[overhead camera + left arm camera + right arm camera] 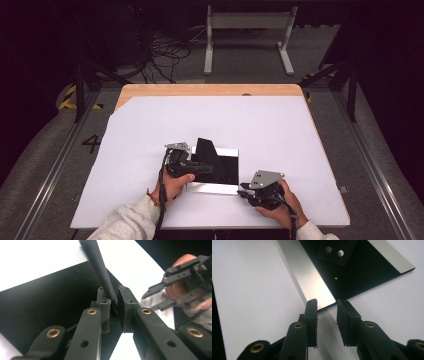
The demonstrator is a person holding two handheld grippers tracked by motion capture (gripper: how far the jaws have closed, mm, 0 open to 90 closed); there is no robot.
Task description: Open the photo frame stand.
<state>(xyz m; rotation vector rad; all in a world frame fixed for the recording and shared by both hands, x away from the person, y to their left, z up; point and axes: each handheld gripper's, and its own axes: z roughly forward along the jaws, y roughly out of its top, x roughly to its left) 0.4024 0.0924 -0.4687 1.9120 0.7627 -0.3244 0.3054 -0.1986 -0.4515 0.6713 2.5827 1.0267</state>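
The thing in hand is a thin black sheet with a mirror-bright silver margin (212, 187), lying flat near the middle of the white surface (280, 130), toward its near edge. One black flap (205, 150) stands raised at its far left, and the left gripper (113, 305) has its fingers clamped on that flap's edge. The right gripper (326, 312) sits just off the near right corner, fingers apart with nothing between them. The sheet looks light and fairly stiff yet easily creased, its glossy face slippery and prone to marks. An edge or corner seems the safest place to take hold.
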